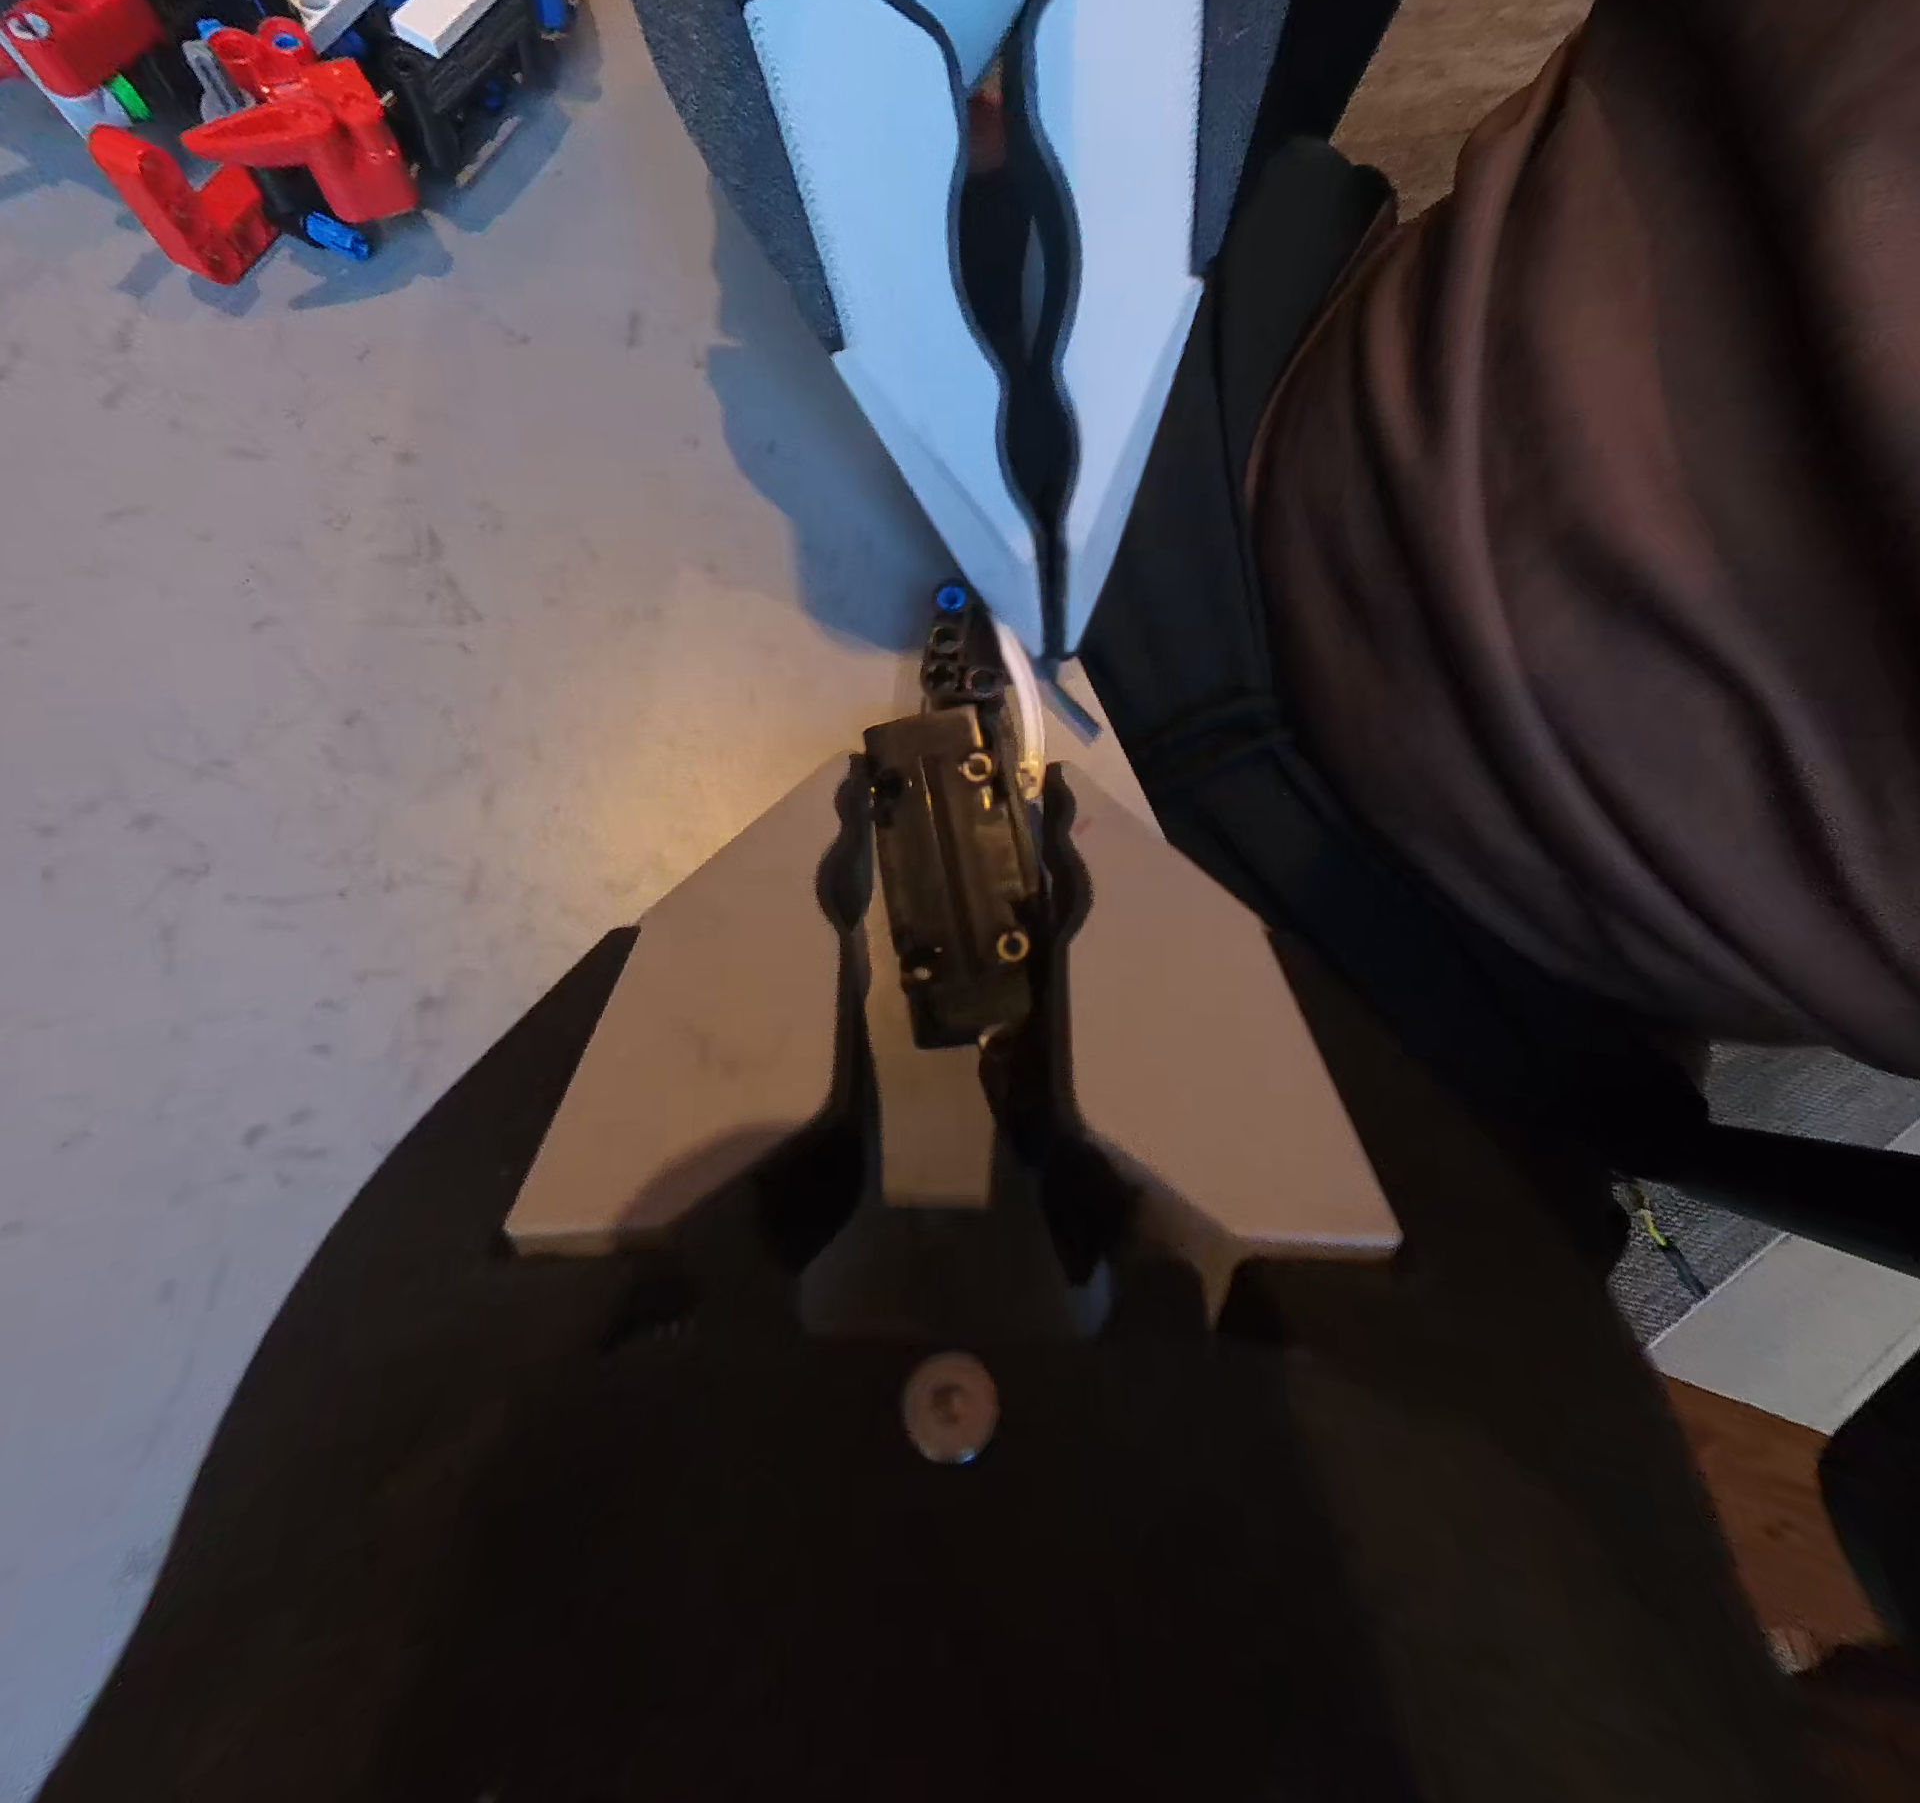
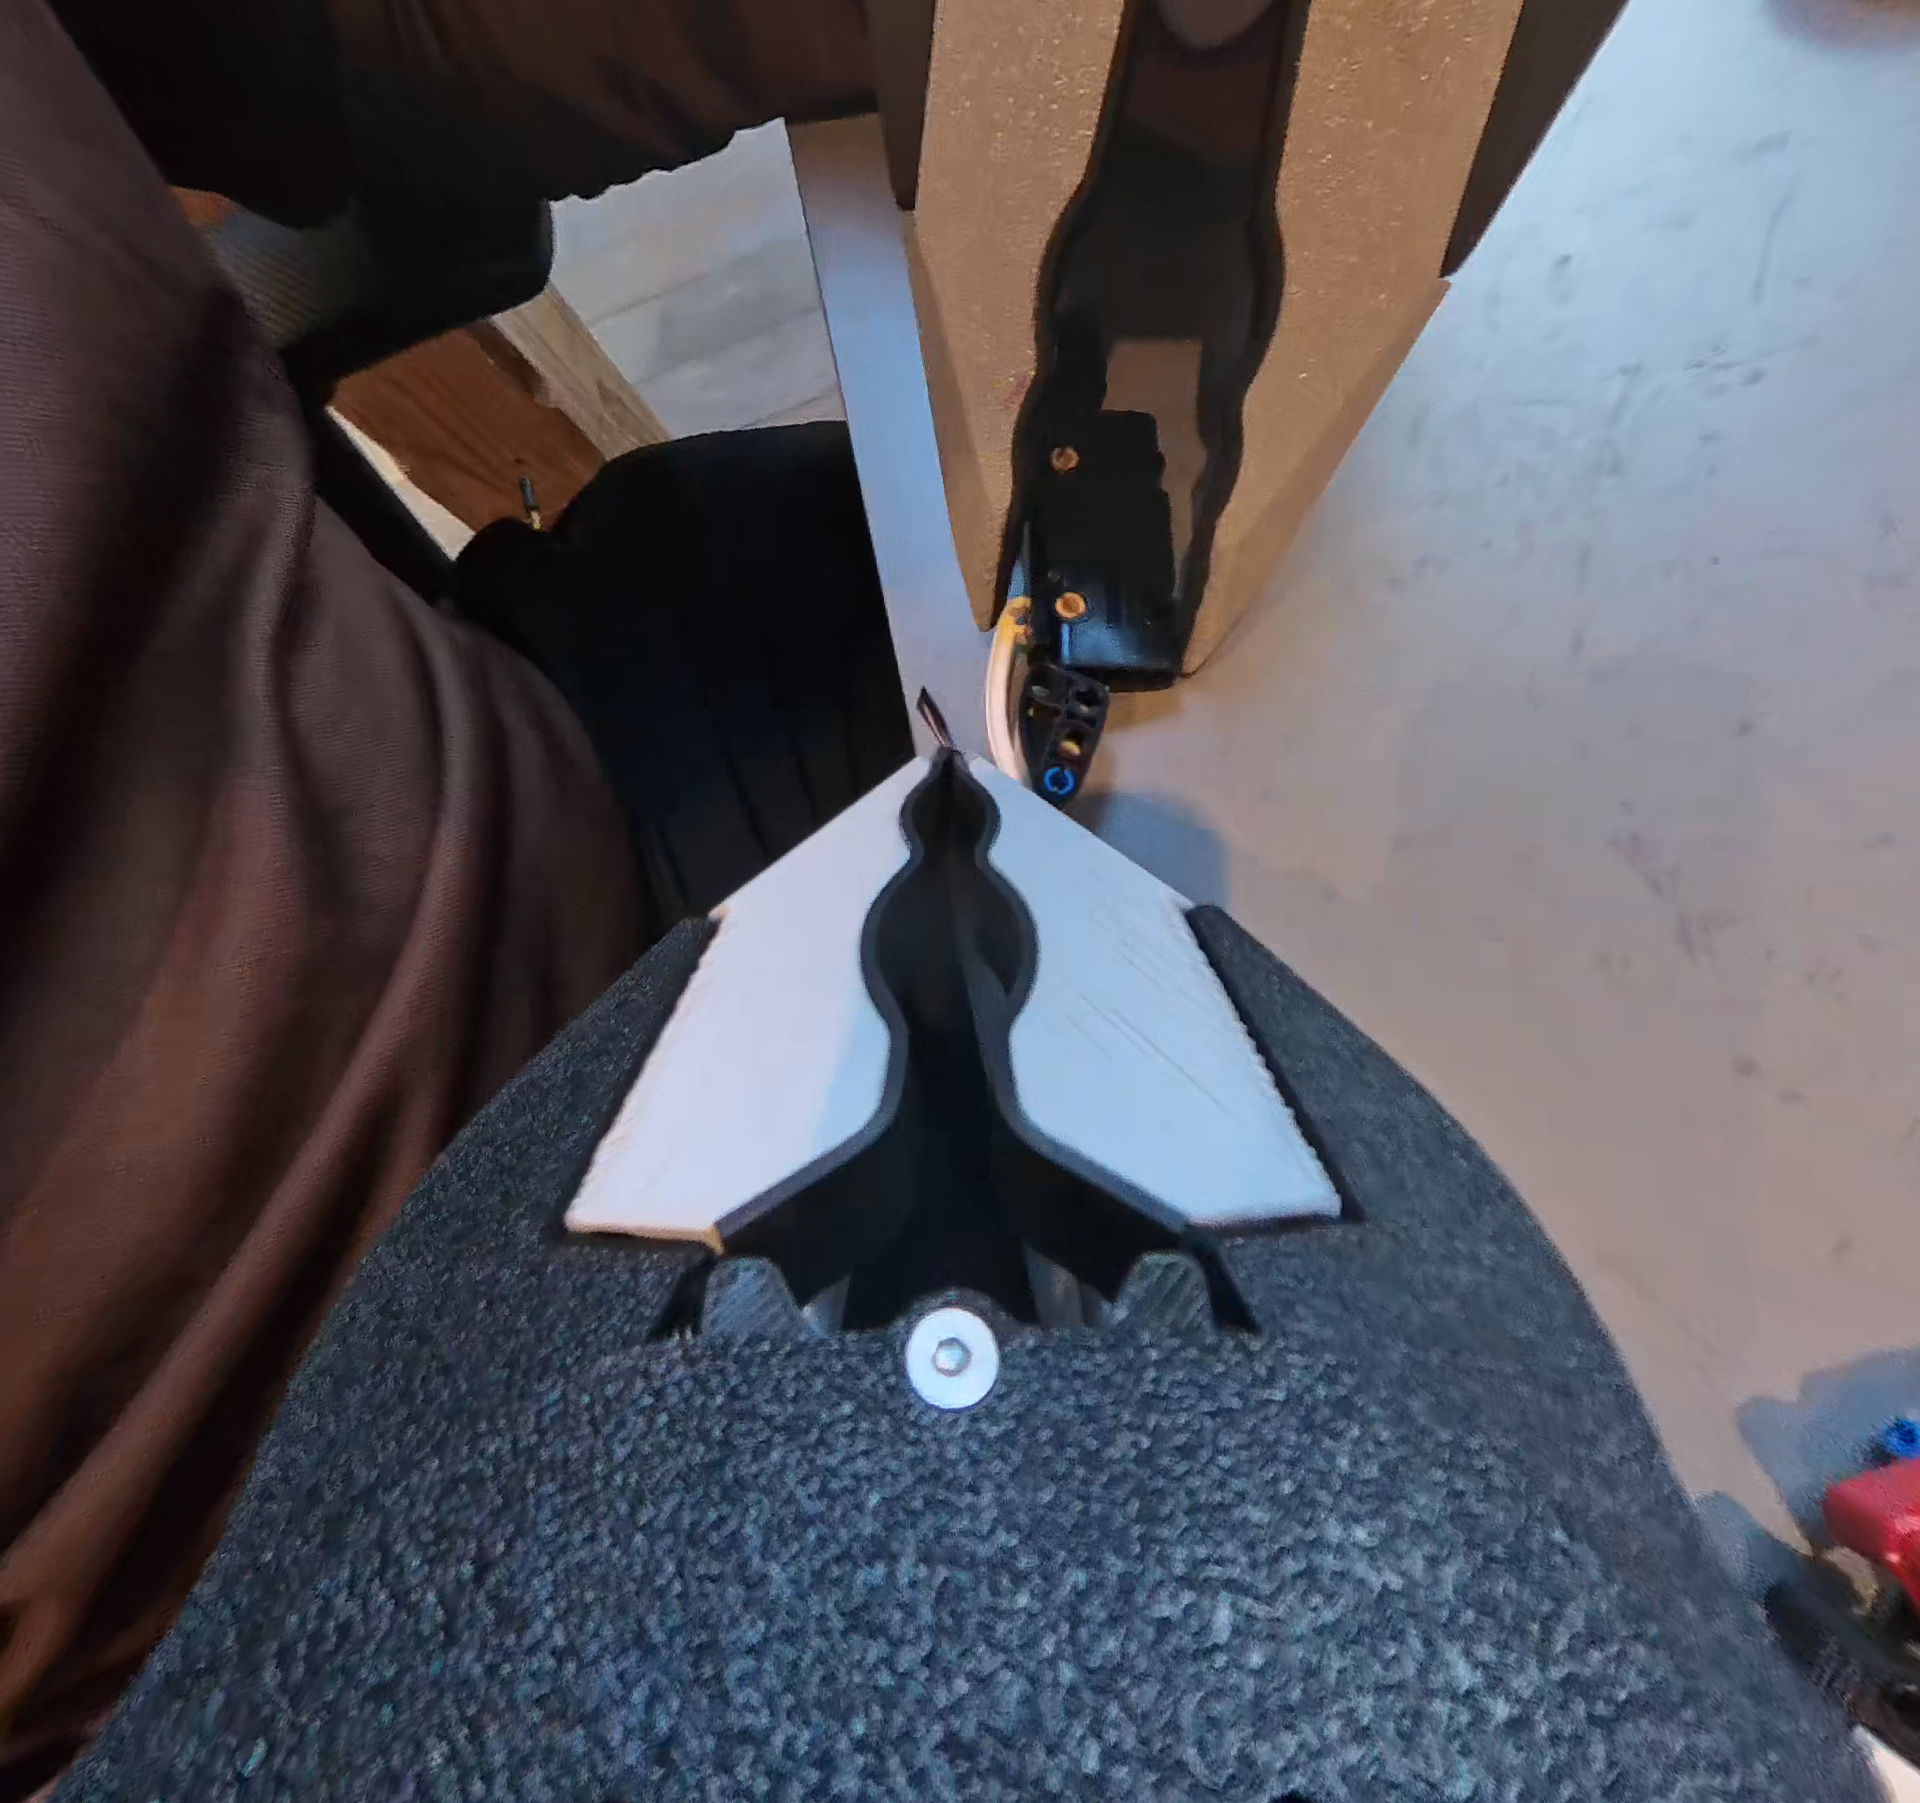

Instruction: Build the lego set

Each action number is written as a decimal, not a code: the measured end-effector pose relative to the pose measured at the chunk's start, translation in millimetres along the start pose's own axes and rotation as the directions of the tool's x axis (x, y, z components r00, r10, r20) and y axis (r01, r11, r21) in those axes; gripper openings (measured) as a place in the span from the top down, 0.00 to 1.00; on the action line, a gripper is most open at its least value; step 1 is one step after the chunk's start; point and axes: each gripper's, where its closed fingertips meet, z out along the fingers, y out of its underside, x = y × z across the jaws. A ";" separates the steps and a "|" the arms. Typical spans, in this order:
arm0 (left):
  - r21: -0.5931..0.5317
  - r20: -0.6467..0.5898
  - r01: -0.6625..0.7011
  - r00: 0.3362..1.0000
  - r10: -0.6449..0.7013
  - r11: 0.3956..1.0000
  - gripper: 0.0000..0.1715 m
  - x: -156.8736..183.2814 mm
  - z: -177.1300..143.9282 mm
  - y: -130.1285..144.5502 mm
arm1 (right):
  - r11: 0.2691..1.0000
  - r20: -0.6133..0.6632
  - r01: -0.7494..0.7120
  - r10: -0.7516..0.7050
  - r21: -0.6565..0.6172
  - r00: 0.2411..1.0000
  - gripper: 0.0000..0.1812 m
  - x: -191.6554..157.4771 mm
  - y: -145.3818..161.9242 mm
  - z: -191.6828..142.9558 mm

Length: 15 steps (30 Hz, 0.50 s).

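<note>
My left gripper (image 1: 956, 777) is shut on a black lego assembly (image 1: 951, 880) with small tan pins. A small black beam with a blue pin (image 1: 948, 636) and a white curved tube (image 1: 1023, 704) stick out past its fingertips. My right gripper (image 1: 1055, 647) comes in from the far side, tip to tip with the left one. It is shut, with a thin dark piece (image 2: 928, 714) poking out of its tips (image 2: 945, 761) right beside the tube. In the right wrist view the left gripper (image 2: 1091, 647) holds the black assembly (image 2: 1112, 548) just ahead.
Both grippers meet over the grey table (image 1: 312, 714) near its edge. A person in a brown garment (image 1: 1558, 558) sits right at that edge. A pile of red, blue, black and white lego parts (image 1: 260, 80) lies at the far left, and also shows in the right wrist view (image 2: 1870, 1525). Only a small space, under 4 cm, lies between the two pairs of fingers.
</note>
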 end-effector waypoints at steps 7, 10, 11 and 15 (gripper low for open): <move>0.006 -0.054 -0.002 0.999 0.002 1.000 0.82 6.9 0.3 0.1 | 1.000 0.011 0.009 -0.010 0.017 1.000 1.00 -2.1 -2.4 -5.3; 0.006 -0.056 -0.010 0.998 0.010 1.000 0.79 7.7 0.1 -0.3 | 0.999 0.016 -0.007 0.007 0.038 1.000 1.00 -3.0 -3.1 -9.0; 0.014 -0.052 -0.016 0.999 0.017 1.000 0.77 7.6 -0.1 -1.7 | 0.998 0.024 -0.026 0.025 0.053 0.999 1.00 -2.9 -3.9 -11.1; 0.096 -0.054 -0.021 0.998 0.027 0.995 0.74 7.3 -5.5 -15.2 | 0.978 0.070 -0.151 0.142 0.143 0.987 1.00 -2.1 -11.8 -21.8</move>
